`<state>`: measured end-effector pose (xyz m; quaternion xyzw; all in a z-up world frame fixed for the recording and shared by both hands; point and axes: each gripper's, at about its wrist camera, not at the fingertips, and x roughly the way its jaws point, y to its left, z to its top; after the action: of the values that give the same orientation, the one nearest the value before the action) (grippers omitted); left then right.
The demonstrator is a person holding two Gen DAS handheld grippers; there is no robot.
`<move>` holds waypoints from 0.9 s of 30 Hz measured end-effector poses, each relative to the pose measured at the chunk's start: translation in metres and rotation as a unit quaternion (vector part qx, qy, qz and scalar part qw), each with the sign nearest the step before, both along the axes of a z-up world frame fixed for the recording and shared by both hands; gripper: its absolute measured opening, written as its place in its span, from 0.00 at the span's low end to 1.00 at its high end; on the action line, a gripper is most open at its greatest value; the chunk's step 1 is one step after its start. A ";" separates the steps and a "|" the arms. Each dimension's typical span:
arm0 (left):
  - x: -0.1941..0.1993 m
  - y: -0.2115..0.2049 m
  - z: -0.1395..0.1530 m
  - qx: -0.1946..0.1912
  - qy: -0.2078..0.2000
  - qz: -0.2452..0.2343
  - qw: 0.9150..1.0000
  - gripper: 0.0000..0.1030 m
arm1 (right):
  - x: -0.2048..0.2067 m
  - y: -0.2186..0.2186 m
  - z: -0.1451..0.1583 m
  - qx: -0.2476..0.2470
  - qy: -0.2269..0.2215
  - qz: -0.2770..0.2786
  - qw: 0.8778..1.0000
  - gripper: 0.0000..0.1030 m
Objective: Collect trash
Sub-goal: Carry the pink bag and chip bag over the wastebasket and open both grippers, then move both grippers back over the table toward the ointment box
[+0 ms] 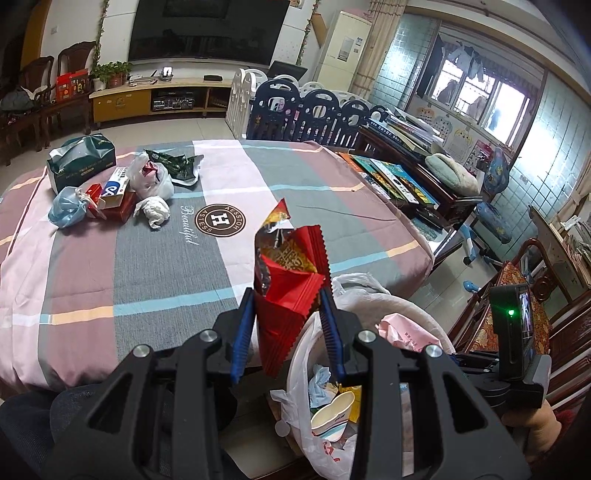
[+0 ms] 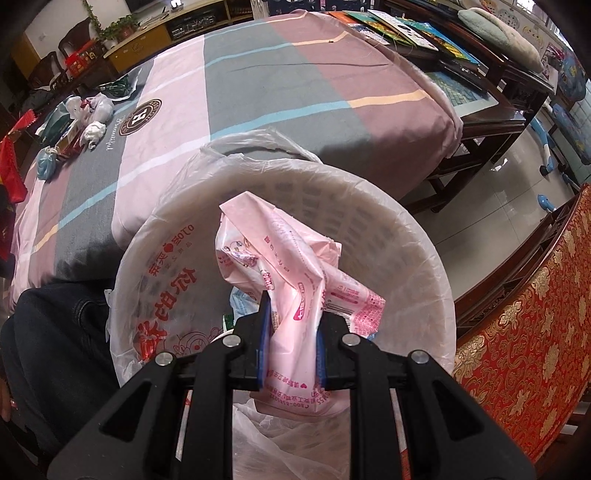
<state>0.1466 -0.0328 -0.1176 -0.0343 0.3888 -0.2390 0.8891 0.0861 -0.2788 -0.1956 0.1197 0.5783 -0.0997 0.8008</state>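
Wrapper (image 2: 291, 266), pink and crumpled, sits pinched between the right gripper (image 2: 291, 354)'s fingers, directly over the lined bin (image 2: 424, 266). The left gripper (image 1: 288, 325) holds a red packet (image 1: 291, 280) near the bin's edge, beside the tabletop (image 1: 147, 280). Limp film could cling to a pad on release or catch the liner (image 2: 251, 147); the stiff red packet might tip outside. More trash (image 1: 110, 188) waits far across.

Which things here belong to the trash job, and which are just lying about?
Job: red wrapper in the left gripper; pink packet in the right gripper; lined bin; trash pile across the cloth.

Lying about: books, cushion, television, brocade chair.
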 end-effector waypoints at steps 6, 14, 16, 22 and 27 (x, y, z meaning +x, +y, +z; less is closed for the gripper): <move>0.000 0.002 0.000 -0.007 0.007 -0.001 1.000 0.35 | -0.007 -0.025 0.027 0.020 -0.073 -0.072 0.995 0.68; 0.010 -0.012 -0.034 -0.079 0.107 -0.053 0.990 0.35 | -0.017 -0.054 0.087 -0.006 -0.186 -0.104 0.977 0.73; 0.007 -0.034 -0.047 -0.086 0.133 -0.097 0.983 0.35 | -0.019 -0.060 0.094 -0.012 -0.200 -0.110 0.974 0.73; -0.018 -0.088 -0.075 -0.008 0.160 -0.179 0.971 0.63 | -0.022 -0.071 0.090 -0.003 -0.207 -0.125 0.970 0.74; -0.016 -0.069 -0.056 -0.001 0.093 -0.127 0.987 0.82 | -0.015 -0.063 0.081 0.018 -0.190 -0.134 0.972 0.74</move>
<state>0.1302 -0.1019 -0.1731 -0.0074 0.4709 -0.3462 0.8114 0.0711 -0.3421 -0.1149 0.2268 0.3958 -0.1711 0.8733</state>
